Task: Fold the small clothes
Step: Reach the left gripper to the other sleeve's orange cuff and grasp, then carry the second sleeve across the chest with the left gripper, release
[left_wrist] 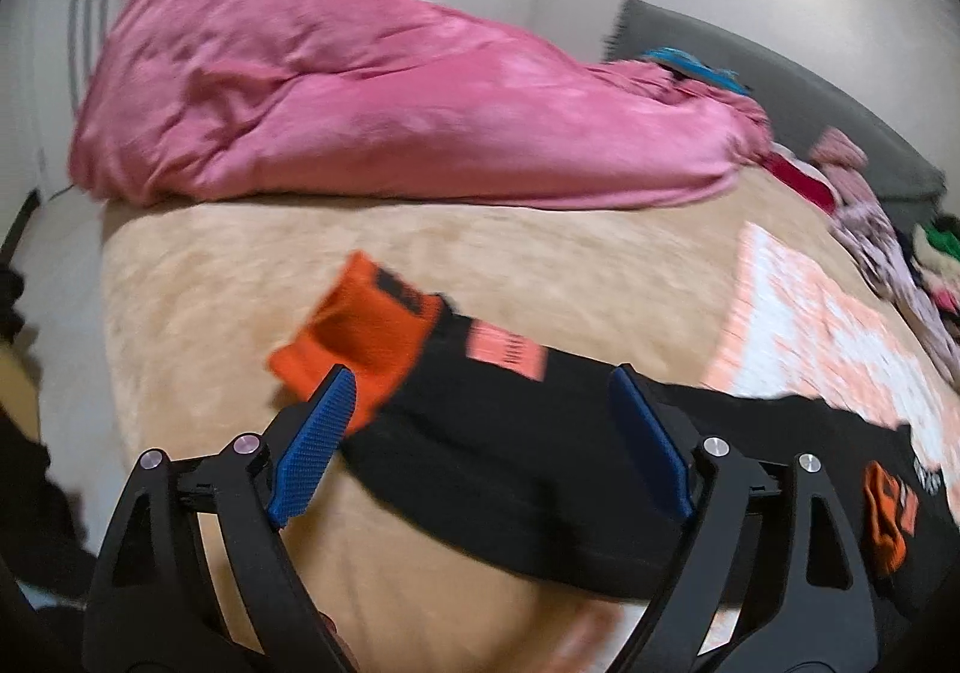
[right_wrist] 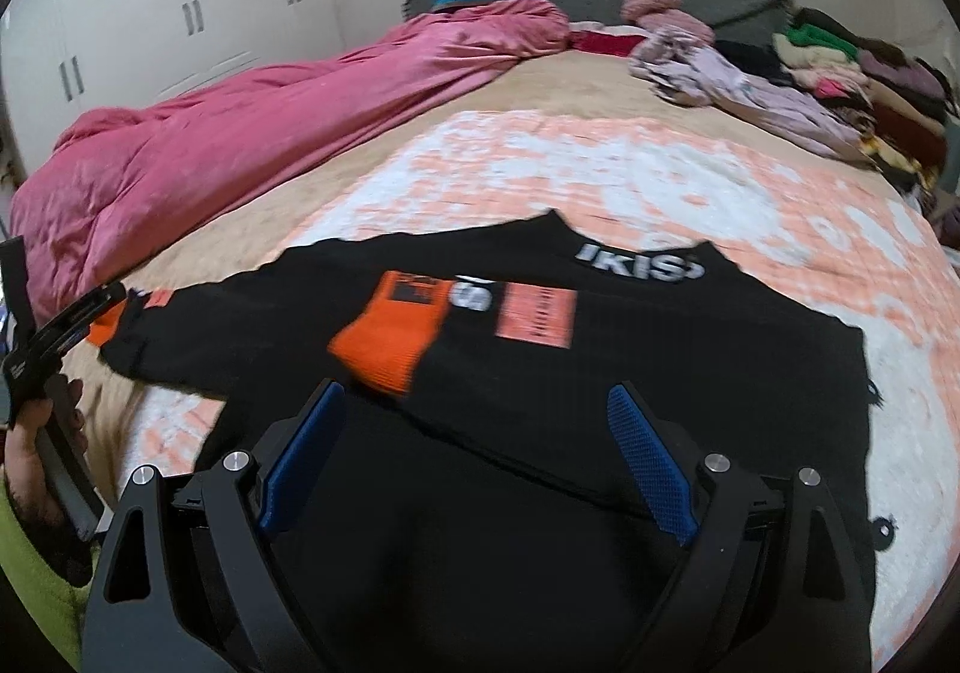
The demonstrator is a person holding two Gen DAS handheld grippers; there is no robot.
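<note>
1. Lying flat on the tan bed (right_wrist: pixel 252 220), a black shirt (right_wrist: pixel 600 373) rests by the pink blanket (left_wrist: pixel 336 91).
2. Both the left gripper (left_wrist: pixel 480 445) and right gripper (right_wrist: pixel 480 457) gape wide, holding nothing.
3. Only the right view shows white closets (right_wrist: pixel 180 13).
</note>
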